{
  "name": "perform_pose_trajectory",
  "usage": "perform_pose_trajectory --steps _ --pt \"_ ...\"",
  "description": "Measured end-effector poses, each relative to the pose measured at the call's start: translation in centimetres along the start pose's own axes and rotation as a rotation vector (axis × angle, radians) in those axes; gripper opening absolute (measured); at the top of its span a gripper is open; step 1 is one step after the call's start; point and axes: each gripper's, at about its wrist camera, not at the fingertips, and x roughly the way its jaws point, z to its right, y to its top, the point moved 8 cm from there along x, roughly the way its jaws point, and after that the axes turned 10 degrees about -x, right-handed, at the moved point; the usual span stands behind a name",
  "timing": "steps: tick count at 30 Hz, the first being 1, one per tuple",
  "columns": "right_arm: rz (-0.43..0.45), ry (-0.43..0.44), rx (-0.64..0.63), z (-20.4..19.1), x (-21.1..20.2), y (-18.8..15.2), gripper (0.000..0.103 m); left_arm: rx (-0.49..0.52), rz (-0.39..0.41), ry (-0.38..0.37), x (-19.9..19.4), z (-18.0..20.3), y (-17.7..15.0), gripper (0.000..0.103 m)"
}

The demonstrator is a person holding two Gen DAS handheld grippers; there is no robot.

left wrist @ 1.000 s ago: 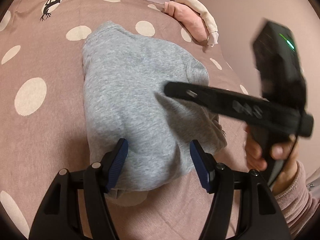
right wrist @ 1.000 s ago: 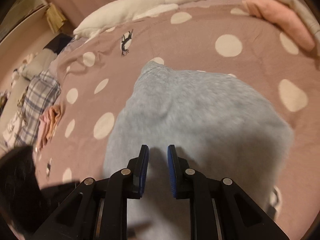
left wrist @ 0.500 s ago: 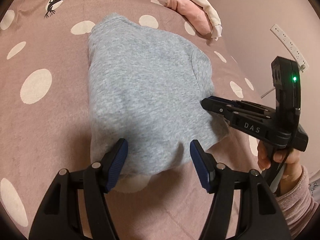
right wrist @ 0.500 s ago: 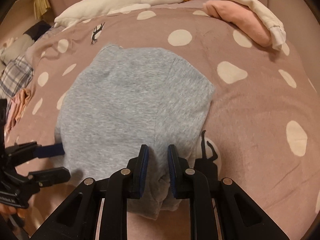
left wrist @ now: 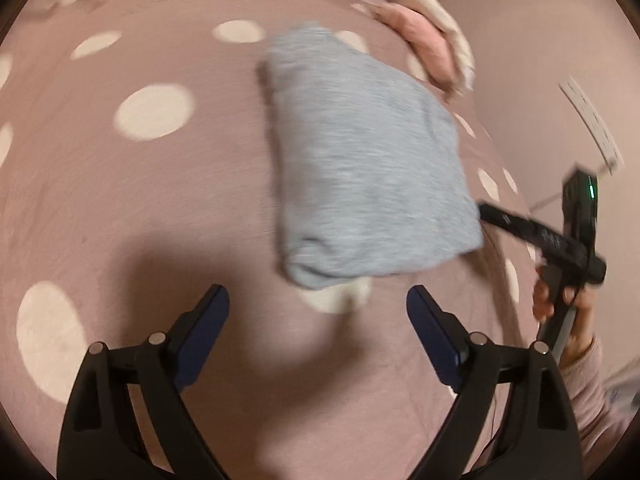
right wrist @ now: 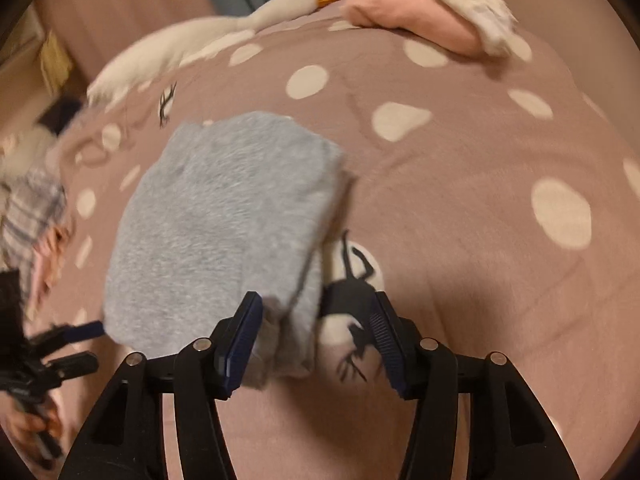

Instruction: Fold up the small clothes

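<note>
While both grippers' jaws are opening, the folded grey knit garment (left wrist: 368, 176) lies flat on the mauve bedspread with cream polka dots (left wrist: 120, 208).
The left gripper (left wrist: 318, 312) stands spread wide over bare bedspread, just short of the garment's near edge, with nothing between its fingers. The right gripper (right wrist: 318, 334) straddles the garment's near corner, which sits loose between the blue pads (right wrist: 240, 340). Folded pink and cream clothes (right wrist: 424, 16) lie far back.

Both grippers are black frames with silver screws and ribbed dark-blue pads, the right gripper (left wrist: 486, 213) at right edge carrying a green-lit black box, its hand (left wrist: 568, 312) wearing a pink sleeve (left wrist: 592, 392)
</note>
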Motion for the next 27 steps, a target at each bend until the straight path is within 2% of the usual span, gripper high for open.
perform_pose_trajectory --steps 4,7,15,19,27 --pt "-0.017 0.078 0.083 0.8 0.5 -1.2 0.055 -0.100 -0.007 -0.029 0.1 -1.6 0.4 0.096" --pt "-0.029 0.140 0.130 0.7 1.0 -2.0 0.056 -0.100 -0.008 -0.027 0.1 -1.4 0.3 0.102" --pt "-0.025 0.212 0.188 0.6 0.8 -2.0 0.058 -0.088 -0.034 -0.031 1.7 -0.3 1.1 0.102" --pt "-0.015 0.263 0.239 0.9 1.0 -1.6 0.069 -0.103 -0.038 -0.038 2.0 -0.1 1.8 0.102" --pt "-0.014 0.313 0.270 0.4 2.1 -0.4 0.074 -0.138 -0.050 -0.057 3.2 0.2 3.2 0.102"
